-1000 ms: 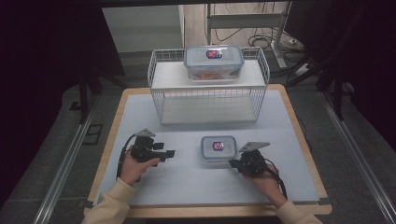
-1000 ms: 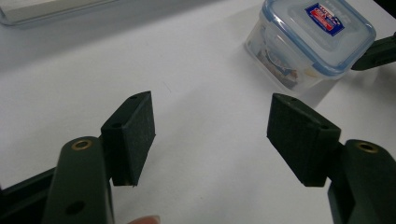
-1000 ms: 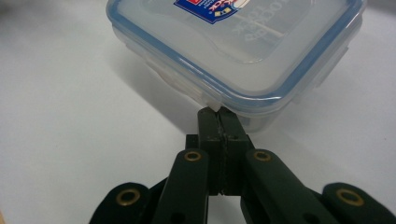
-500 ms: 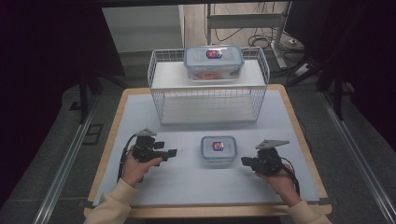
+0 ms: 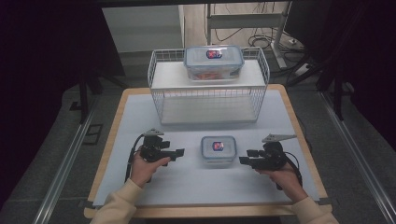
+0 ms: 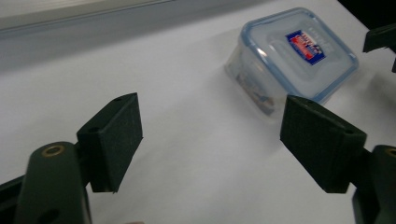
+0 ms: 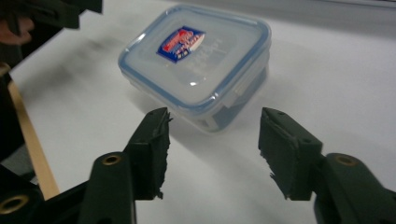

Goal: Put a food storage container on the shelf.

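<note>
A small clear lidded container (image 5: 218, 149) with a blue rim and a red-blue label sits on the white mat between my two grippers. My left gripper (image 5: 179, 152) lies to its left, jaws wide open and empty, pointing at it; the container (image 6: 292, 60) shows beyond those jaws at upper right. My right gripper (image 5: 246, 158) is to the container's right, open and empty, with the container (image 7: 196, 63) just ahead of its fingertips, apart from them. A larger lidded container (image 5: 214, 61) holding orange food rests on top of the white wire rack (image 5: 208, 100) at the back.
The wire rack has an open shelf space under its top. The mat covers a wooden table (image 5: 111, 140) whose edges show at left and right. Dark floor, rails and cables surround the table.
My right gripper has drawn back to the right, away from the small container. The left gripper has barely moved.
</note>
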Tool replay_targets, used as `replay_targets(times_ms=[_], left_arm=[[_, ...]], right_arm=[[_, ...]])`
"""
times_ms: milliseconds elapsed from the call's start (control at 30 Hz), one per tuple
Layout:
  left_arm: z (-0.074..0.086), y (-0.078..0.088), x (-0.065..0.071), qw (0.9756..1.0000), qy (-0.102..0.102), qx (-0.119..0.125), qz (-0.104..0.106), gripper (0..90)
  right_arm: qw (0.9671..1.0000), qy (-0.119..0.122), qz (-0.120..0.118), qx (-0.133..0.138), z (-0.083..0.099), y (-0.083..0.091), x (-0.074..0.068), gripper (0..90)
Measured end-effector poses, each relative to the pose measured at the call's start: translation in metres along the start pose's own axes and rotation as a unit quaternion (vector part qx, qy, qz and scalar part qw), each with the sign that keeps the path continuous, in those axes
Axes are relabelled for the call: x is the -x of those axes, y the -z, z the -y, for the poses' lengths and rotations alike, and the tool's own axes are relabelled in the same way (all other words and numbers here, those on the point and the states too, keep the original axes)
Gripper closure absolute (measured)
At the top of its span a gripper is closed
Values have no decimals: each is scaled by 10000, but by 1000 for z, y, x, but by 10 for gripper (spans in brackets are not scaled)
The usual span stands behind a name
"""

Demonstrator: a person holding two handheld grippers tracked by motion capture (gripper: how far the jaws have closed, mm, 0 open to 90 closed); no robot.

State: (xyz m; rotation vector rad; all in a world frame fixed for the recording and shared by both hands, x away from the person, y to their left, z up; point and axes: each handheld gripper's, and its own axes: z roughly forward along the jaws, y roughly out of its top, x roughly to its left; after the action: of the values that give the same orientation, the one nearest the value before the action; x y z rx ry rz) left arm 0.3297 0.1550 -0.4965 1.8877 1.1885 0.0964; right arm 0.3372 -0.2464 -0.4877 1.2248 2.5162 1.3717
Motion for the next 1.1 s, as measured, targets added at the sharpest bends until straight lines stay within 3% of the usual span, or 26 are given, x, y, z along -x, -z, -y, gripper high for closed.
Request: replay_targets(times_ms=[133,367,600,800,1100], left_arm=[[-5,-9,7,9999,32,-39,133,191],[-12,-26,15,9993,141,-124,333,172],[-21,-39,17,9987,303,-145,371,165],[-28,-48,20,9985,290,-212,403,163],[-29,-68,27,9964,426,-398,614,167]], right_arm=[[9999,-113,-97,32,-4,-2,5,368],[9999,-89,-100,26,-8,-4,4,352],[9998,-111,-137,17,-19,-10,4,345],[9998,-42,-161,69,-35,-18,1,339],[9999,-75,-111,16,-33,-22,4,339]])
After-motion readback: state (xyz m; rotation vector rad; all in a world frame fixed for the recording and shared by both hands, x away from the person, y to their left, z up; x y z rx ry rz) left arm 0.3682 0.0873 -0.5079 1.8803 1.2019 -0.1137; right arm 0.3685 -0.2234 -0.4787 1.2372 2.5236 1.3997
